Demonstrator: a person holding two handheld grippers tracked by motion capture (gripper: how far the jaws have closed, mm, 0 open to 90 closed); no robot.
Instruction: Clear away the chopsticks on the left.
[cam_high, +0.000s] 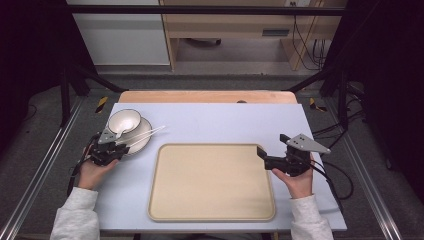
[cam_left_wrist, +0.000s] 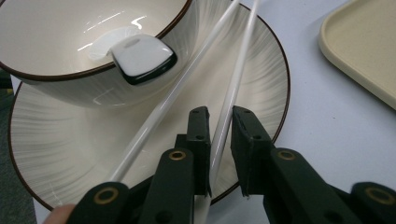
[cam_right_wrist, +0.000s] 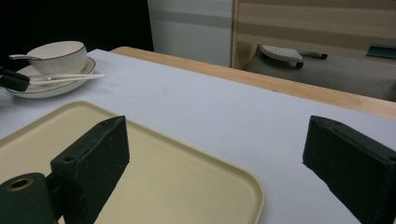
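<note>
A white bowl (cam_high: 124, 120) with a dark rim stands on a matching plate (cam_high: 141, 138) at the left of the table. A white spoon (cam_left_wrist: 140, 57) leans on the bowl's rim. Two white chopsticks (cam_high: 148, 134) lie across the plate. My left gripper (cam_left_wrist: 219, 122) is at the plate's near edge, and its jaws are shut on the right chopstick (cam_left_wrist: 232, 88). The other chopstick (cam_left_wrist: 180, 91) lies free to the left of the jaws. My right gripper (cam_high: 272, 145) stands wide open at the right edge of a beige tray (cam_high: 211, 181), with nothing between its jaws.
The tray (cam_right_wrist: 154, 168) fills the middle front of the pale blue table top (cam_high: 215, 122). A wooden table edge (cam_high: 205, 96) runs along the back. A shelf and cables stand beyond it.
</note>
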